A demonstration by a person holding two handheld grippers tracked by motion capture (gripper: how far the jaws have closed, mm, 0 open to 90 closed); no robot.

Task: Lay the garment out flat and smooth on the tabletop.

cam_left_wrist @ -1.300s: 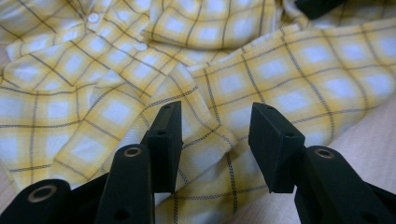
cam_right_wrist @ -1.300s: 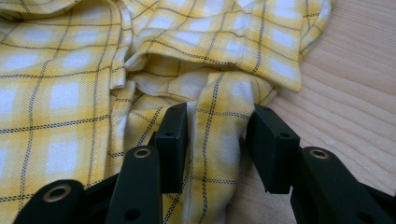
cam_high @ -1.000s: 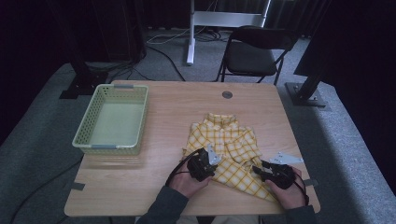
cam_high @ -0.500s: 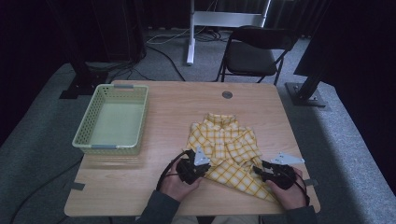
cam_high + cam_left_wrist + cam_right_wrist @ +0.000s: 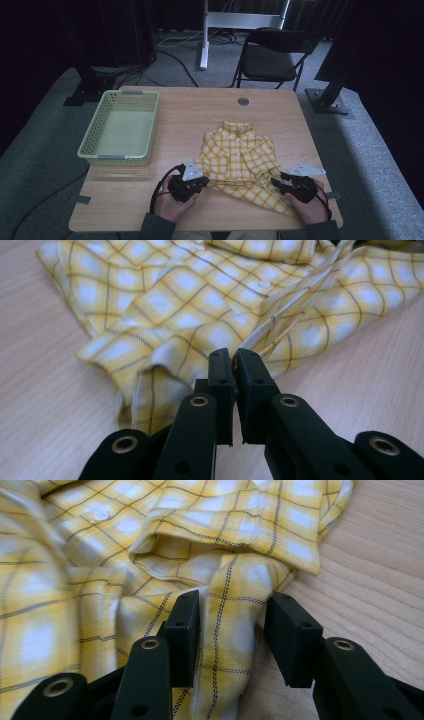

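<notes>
Shirt lies half-folded at the table's five o'clock, basket at nine. My left gripper pinches its hem; my right gripper stands spread around a fold, not pressing. I judge folding barely begun, basket still empty.

Shirt: yellow w/ white squares, thin dark check lines; white buttons.
Tabletop: light wood grain, small dark round disc near far edge.
Basket: pale green mesh, grey tabs on rims.
Left claw & right claw: black, silver-ringed holes; grey 3-cornered plates on top.
Chair: black.
Floor: grey carpet.
</notes>
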